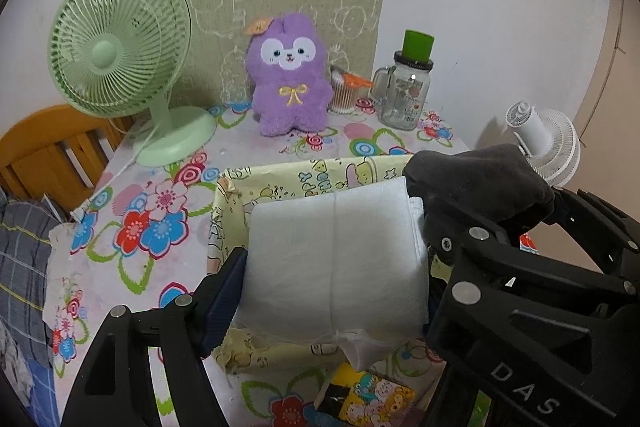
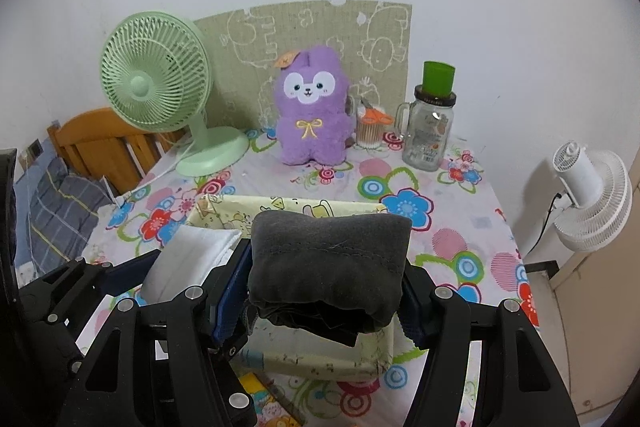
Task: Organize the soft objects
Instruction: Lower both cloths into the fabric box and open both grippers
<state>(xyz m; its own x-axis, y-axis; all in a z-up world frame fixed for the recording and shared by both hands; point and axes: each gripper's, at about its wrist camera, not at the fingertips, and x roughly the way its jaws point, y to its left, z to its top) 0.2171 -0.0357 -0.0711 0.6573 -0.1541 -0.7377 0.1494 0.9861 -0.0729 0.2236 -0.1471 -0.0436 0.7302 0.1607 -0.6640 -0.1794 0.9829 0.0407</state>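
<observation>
My left gripper (image 1: pixel 336 275) is shut on a folded white cloth (image 1: pixel 336 259) and holds it over the yellow cartoon-print fabric basket (image 1: pixel 256 187). My right gripper (image 2: pixel 320 291) is shut on a folded dark grey cloth (image 2: pixel 328 259) and holds it over the same basket (image 2: pixel 224 205), just right of the left gripper. The white cloth (image 2: pixel 188 255) also shows at the left in the right wrist view. The grey cloth (image 1: pixel 476 179) shows at the right in the left wrist view. A purple plush toy (image 2: pixel 310 107) sits upright at the back of the table.
A green desk fan (image 2: pixel 160 87) stands back left, its cord trailing over the flowered tablecloth (image 2: pixel 460 227). A glass jar mug with a green cup on top (image 2: pixel 430 123) and a cotton-swab holder (image 2: pixel 370 131) stand back right. A white fan (image 2: pixel 592 195) is off the right edge. A small colourful box (image 1: pixel 368 395) lies near the front edge.
</observation>
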